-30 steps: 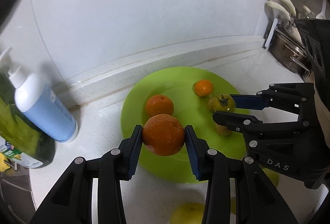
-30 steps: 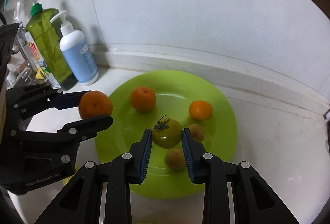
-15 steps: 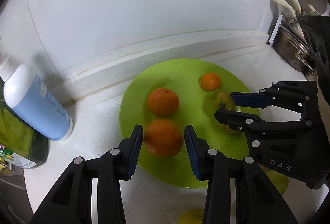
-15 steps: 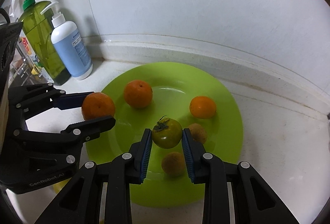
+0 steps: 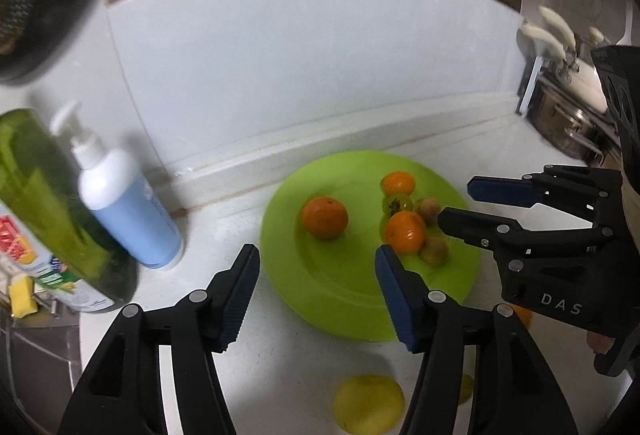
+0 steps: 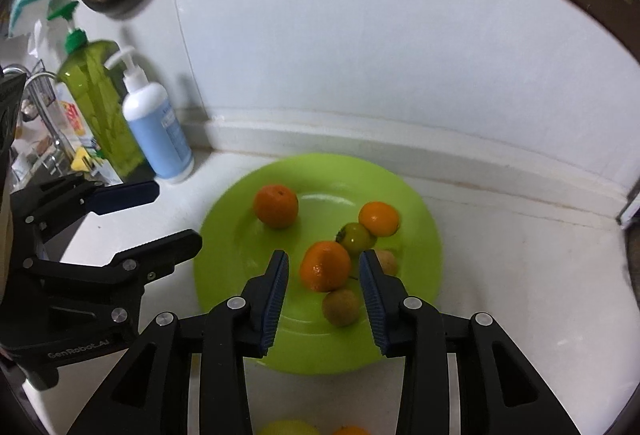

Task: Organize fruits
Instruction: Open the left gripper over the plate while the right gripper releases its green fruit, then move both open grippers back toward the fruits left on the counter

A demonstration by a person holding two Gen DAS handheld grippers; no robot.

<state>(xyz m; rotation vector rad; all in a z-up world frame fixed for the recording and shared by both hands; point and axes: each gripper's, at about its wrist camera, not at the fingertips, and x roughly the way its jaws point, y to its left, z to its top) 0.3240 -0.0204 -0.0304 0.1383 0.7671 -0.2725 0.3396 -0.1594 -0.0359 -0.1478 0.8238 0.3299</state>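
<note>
A lime green plate (image 5: 340, 291) (image 6: 232, 235) lies on the white counter. It holds three oranges, one at the middle (image 5: 404, 233) (image 6: 325, 266), one at the left (image 5: 325, 217) (image 6: 276, 205) and a small one at the back (image 5: 398, 183) (image 6: 379, 218). A green tomato (image 5: 396, 203) (image 6: 355, 238) and two small brown fruits (image 5: 435, 251) (image 6: 341, 307) lie among them. My left gripper (image 5: 316, 293) (image 6: 160, 213) is open and empty above the plate's near left edge. My right gripper (image 6: 323, 299) (image 5: 460, 203) is open and empty above the middle orange.
A blue pump bottle (image 5: 124, 203) (image 6: 156, 127) and a green soap bottle (image 5: 48, 207) (image 6: 100, 103) stand at the left by the wall. A yellow fruit (image 5: 368, 405) (image 6: 288, 427) and an orange fruit (image 6: 352, 430) lie on the counter in front of the plate. A metal pot (image 5: 568, 123) stands at the far right.
Both grippers opened and drew back and up. The orange left my left gripper and the tomato left my right one; both now lie on the plate.
</note>
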